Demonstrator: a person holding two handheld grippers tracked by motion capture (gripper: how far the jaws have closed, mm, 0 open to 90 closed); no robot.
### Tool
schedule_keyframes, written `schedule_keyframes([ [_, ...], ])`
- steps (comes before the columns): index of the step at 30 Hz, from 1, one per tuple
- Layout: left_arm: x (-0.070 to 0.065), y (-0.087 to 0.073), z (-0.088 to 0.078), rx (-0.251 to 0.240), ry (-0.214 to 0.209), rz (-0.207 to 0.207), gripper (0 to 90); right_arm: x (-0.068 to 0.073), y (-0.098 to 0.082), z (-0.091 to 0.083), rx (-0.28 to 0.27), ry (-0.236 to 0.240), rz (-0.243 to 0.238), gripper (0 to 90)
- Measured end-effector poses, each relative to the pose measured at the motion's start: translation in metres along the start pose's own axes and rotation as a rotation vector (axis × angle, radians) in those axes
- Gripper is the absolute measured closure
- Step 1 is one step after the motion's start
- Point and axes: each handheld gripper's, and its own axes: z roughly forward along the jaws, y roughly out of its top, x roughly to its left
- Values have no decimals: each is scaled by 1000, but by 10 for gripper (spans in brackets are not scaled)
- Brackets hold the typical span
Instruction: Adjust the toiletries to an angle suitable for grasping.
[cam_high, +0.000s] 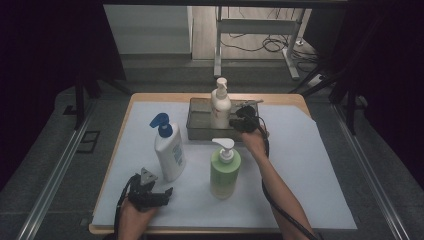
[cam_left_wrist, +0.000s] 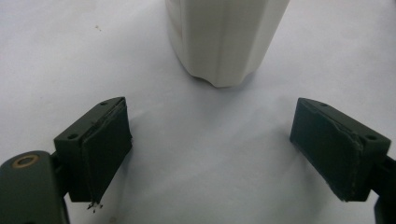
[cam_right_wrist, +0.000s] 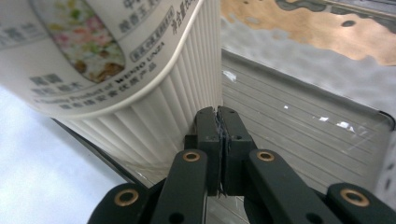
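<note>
A cream pump bottle (cam_high: 220, 106) stands upright in a grey metal tray (cam_high: 199, 131) at the back of the table. My right gripper (cam_high: 244, 121) sits at the tray's right side, just beside this bottle. In the right gripper view its jaws (cam_right_wrist: 218, 114) are pressed together with nothing between them, and the ribbed cream bottle (cam_right_wrist: 140, 107) is right next to their tips. My left gripper (cam_high: 161, 193) rests near the front left edge, open. Its pads (cam_left_wrist: 105, 140) stand wide apart on the white sheet, with the base of a white bottle (cam_left_wrist: 229, 42) a little ahead.
A white bottle with a blue pump (cam_high: 169, 150) stands left of centre. A green pump bottle (cam_high: 225, 171) stands in the middle, in front of the tray. White paper (cam_high: 310, 165) covers the wooden table; the right arm's cable trails toward the front edge.
</note>
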Motion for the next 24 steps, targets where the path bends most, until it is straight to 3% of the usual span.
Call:
schedule_keyframes([
  [10,0,0,0,1,1,1,120,1,7,6,6,-17,-10,890],
  [24,0,0,0,1,1,1,120,9,12,12,9,-2,-7,896],
])
